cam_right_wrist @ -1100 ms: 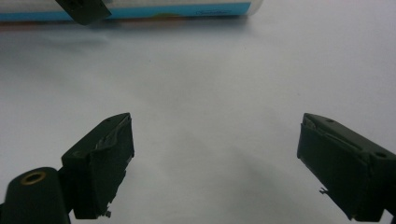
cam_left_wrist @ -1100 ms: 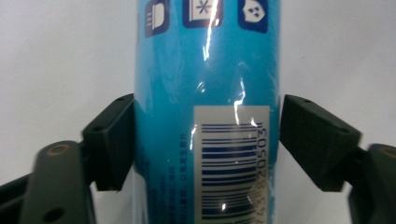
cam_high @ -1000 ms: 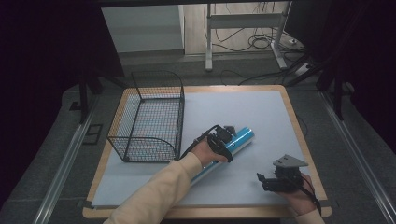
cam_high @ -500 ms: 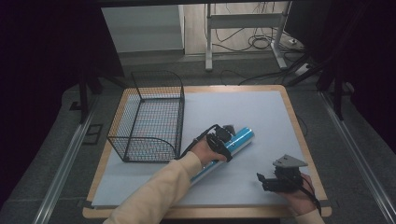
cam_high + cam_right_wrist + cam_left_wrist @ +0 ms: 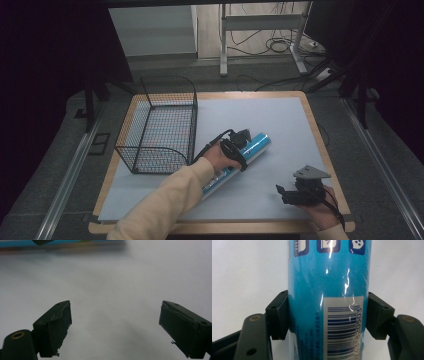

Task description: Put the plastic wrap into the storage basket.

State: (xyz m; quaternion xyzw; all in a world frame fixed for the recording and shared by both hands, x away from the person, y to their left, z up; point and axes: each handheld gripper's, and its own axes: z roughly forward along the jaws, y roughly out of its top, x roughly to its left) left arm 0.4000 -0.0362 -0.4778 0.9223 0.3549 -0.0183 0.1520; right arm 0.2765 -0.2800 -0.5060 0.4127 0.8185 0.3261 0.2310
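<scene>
High view: a pale sheet [image 5: 280, 120] covers a wooden table [image 5: 320, 135], leaving a thin strip of wood bare along the right and near edges; a black wire basket [image 5: 160, 125] stands at the left side of the sheet, reaching nearly to the far-left corner, its near end well back from the near edge. A blue tube [image 5: 239, 159] lies slantwise near the middle of the sheet, its far end pointing toward the far-right corner, just beside the basket's right wall yet apart from it; the left gripper [image 5: 234, 150] sits astride it, a cream sleeve [image 5: 170, 200] running back to the near edge. Left gripper view: both black pads press against the tube's [image 5: 328, 290] sides at its barcode end, so the left gripper [image 5: 327, 315] is closed around it. The right gripper [image 5: 300, 190] rests by the near-right corner, close to the near edge; right gripper view has the right gripper's [image 5: 115, 325] jaws spread wide over bare sheet, nothing between them. The far-right part of the sheet lies bare, as does the stretch between tube and right gripper.
</scene>
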